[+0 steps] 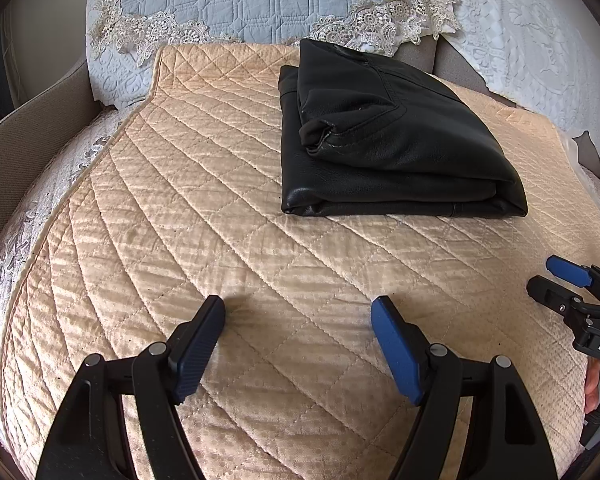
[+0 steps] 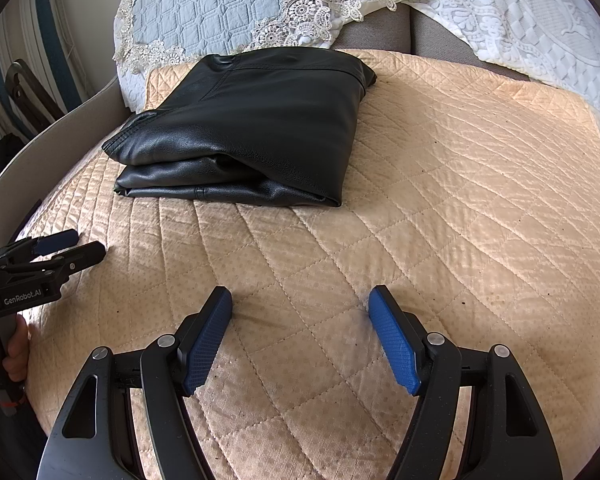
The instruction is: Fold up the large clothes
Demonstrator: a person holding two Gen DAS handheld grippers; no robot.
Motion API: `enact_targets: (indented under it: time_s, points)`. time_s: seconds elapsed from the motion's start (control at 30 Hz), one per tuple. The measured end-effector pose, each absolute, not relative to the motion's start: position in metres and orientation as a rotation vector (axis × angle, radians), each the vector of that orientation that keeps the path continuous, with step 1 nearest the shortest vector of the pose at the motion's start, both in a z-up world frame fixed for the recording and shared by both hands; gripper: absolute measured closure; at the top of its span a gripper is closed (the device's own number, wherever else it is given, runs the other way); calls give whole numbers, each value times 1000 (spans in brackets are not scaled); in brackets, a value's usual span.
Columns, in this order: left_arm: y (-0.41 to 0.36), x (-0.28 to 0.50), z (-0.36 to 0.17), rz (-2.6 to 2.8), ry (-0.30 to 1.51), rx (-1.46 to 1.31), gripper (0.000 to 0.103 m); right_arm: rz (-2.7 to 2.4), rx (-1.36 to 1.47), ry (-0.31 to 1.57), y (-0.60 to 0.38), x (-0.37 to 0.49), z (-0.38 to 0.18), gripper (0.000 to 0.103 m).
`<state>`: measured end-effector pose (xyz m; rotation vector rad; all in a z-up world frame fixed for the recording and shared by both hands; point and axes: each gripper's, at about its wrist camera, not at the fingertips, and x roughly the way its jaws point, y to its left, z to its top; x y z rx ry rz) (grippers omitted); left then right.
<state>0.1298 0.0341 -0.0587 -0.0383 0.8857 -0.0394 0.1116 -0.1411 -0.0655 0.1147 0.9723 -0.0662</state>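
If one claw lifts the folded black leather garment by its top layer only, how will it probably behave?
The black leather garment would probably unfold: its layers lie loose, stacked on the quilted cover. Its glossy surface looks smooth, so it might slip between the pads. The thick, rounded folds suggest it is rather heavy and limp, not stiff.
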Motion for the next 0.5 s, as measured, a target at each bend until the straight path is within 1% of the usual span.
enact_targets:
  time_s: [0.5]
  points:
    - [38,130,-60,-44,889,-38,26,-66,116,972,-142,111,-66,32]
